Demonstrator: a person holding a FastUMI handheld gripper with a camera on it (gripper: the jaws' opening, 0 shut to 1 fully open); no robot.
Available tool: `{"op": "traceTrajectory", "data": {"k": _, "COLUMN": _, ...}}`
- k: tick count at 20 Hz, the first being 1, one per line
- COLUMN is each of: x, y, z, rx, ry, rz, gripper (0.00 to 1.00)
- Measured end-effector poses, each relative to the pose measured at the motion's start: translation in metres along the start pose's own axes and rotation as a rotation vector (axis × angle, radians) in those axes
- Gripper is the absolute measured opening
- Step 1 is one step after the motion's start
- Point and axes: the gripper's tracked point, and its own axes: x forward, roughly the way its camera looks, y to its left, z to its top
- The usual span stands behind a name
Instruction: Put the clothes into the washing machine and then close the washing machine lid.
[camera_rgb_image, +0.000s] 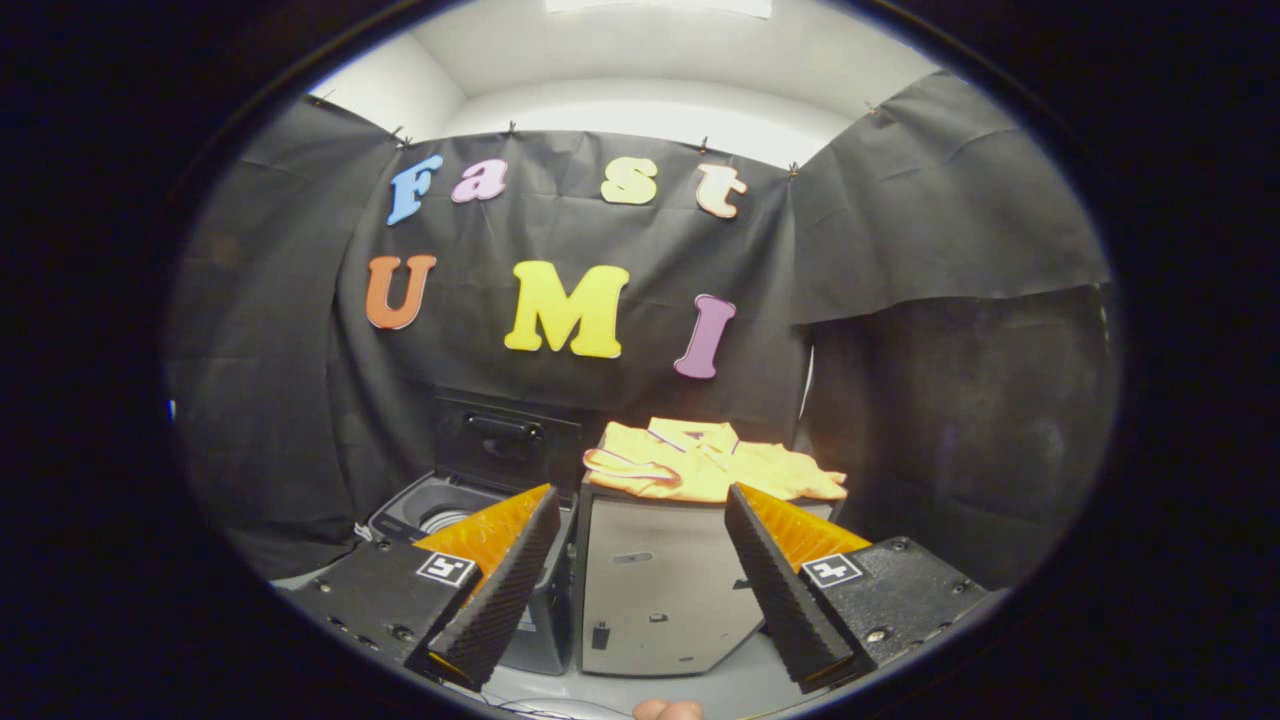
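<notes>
Gripper view: hovering w/ gripper (640, 585) fingers spread wide, grasping nothing; facing folded yellow cloth shirt (705, 462) lying atop grey box-shaped cabinet (655, 590), beyond fingers, long axis crosswise; open dark top-loading washing machine (445, 505) adj., left.

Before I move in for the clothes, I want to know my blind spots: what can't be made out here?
- Washing machine drum: mostly hidden in the gripper view behind the open gripper's one finger; whether anything lies inside can't be told.
- Yellow garment on the grey cabinet: folded, so one piece or several can't be told.
- Raised lid: dark against the dark cloth, its hinge unclear.
</notes>
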Motion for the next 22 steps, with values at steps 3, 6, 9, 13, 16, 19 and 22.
{"op": "traceTrajectory", "data": {"k": 3, "x": 0.014, "y": -0.008, "z": 0.003, "rx": 0.003, "ry": -0.002, "rz": -0.020, "gripper": 1.00}}
{"op": "traceTrajectory", "data": {"k": 6, "x": 0.032, "y": -0.016, "z": 0.005, "rx": 0.005, "ry": 0.004, "rz": -0.041, "gripper": 1.00}}
{"op": "traceTrajectory", "data": {"k": 9, "x": 0.048, "y": -0.027, "z": 0.008, "rx": 0.026, "ry": 0.024, "rz": -0.066, "gripper": 1.00}}
{"op": "traceTrajectory", "data": {"k": 13, "x": 0.077, "y": -0.043, "z": 0.017, "rx": 0.022, "ry": 0.030, "rz": -0.083, "gripper": 1.00}}
{"op": "traceTrajectory", "data": {"k": 16, "x": 0.106, "y": -0.057, "z": 0.026, "rx": 0.019, "ry": 0.025, "rz": -0.088, "gripper": 1.00}}
{"op": "traceTrajectory", "data": {"k": 19, "x": 0.141, "y": -0.070, "z": 0.028, "rx": 0.038, "ry": 0.040, "rz": -0.079, "gripper": 1.00}}
{"op": "traceTrajectory", "data": {"k": 22, "x": 0.177, "y": -0.086, "z": 0.030, "rx": 0.061, "ry": 0.053, "rz": -0.073, "gripper": 1.00}}
